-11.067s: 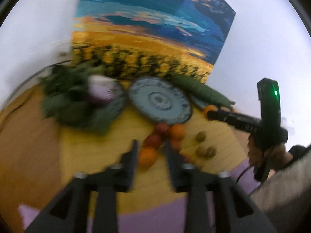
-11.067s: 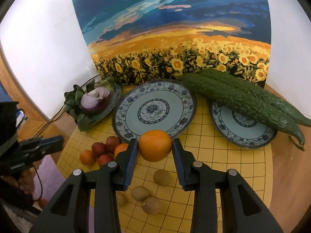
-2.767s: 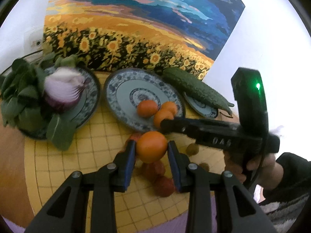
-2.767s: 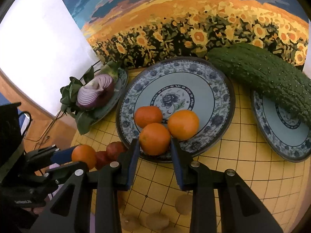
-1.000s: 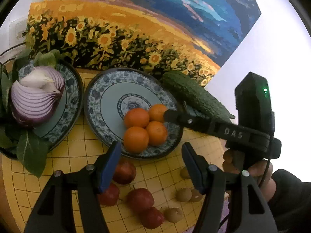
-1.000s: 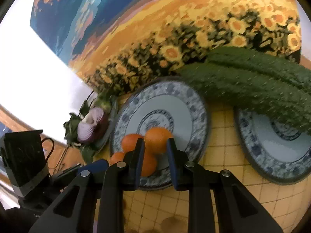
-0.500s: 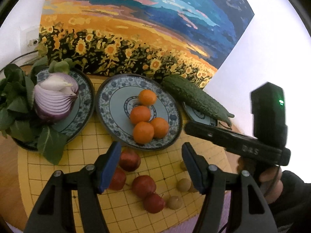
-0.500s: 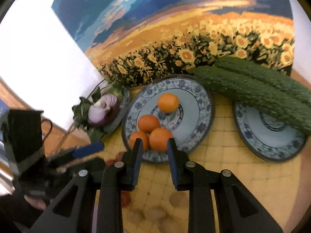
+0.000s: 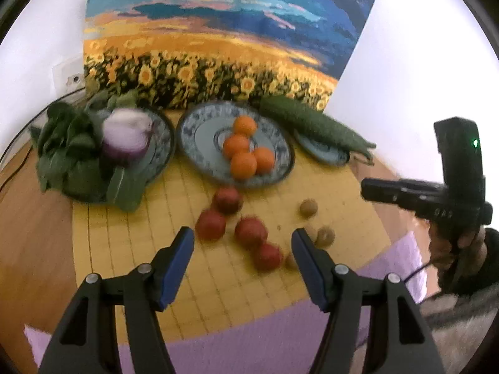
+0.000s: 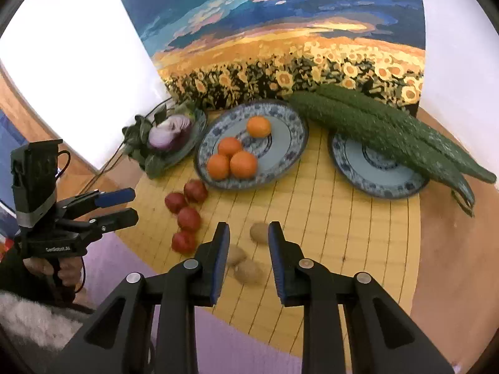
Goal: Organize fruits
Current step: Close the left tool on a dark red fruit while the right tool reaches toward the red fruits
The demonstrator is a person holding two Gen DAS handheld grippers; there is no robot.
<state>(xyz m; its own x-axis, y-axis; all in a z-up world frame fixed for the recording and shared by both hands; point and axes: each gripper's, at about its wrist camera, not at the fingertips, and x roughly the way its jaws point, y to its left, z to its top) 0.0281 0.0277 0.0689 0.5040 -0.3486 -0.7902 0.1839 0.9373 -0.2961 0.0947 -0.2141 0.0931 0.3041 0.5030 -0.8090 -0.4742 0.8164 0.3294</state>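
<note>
Hovering over bare mat [image 10: 336,218]: left gripper [image 9: 243,243] spread empty, right gripper [image 10: 249,238] closed empty.

Left gripper [image 9: 242,238] at lower centre of its own view, jaws spread wide, nothing between; right gripper [image 10: 249,237] at lower centre of its view, jaws drawn in, empty; a hand [image 10: 67,269] grips the left handle, lower left.
</note>
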